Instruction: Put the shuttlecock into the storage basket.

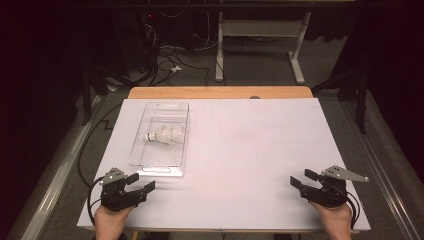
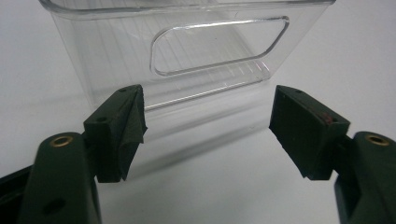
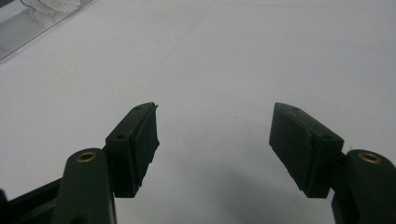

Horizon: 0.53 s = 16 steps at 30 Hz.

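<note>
The clear rectangular plastic tray (image 1: 161,137), long axis running away, lies just ahead of the left gripper (image 1: 141,183), jaws wide and empty; right gripper (image 1: 301,179), likewise wide, sits well apart.

White sheet (image 1: 240,150) is covering the wooden table (image 1: 220,92), whose bare far edge is showing. Clear plastic bin (image 1: 161,142) is lying directly on the sheet, left of centre, holding a white shuttlecock (image 1: 162,136). Both grippers are sitting at the near corners.
</note>
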Available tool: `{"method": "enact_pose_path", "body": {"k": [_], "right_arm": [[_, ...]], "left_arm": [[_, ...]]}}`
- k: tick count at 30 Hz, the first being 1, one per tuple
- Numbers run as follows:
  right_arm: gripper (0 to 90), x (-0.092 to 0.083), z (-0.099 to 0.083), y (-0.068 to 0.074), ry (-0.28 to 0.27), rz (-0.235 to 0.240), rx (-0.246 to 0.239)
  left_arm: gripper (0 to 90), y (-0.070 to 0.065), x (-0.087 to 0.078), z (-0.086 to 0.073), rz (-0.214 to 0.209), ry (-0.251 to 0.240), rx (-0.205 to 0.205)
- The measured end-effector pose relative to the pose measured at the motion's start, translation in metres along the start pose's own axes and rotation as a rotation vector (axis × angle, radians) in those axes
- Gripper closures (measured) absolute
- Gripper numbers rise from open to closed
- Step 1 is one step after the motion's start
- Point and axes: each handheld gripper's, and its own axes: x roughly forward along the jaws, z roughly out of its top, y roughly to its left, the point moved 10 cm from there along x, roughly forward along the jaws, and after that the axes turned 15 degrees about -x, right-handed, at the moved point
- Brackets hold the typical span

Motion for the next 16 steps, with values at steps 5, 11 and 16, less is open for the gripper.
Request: {"method": "enact_pose_path", "body": {"k": [5, 11, 16], "right_arm": [[32.5, 0.0005, -0.0002, -0.0007, 0.002, -0.001, 0.001], [32.1, 0.0008, 0.0001, -0.0015, -0.001, -0.001, 0.003], [31.9, 0.0004, 0.0004, -0.0011, -0.002, -0.005, -0.002]], "left_arm": [[27.7, -0.0004, 0.0006, 0.0001, 0.0, 0.0, 0.0], [27.7, 0.0006, 0.0007, 0.0003, -0.001, 0.002, -0.008], [27.7, -0.0005, -0.0006, -0.0002, 0.001, -0.001, 0.002]]}}
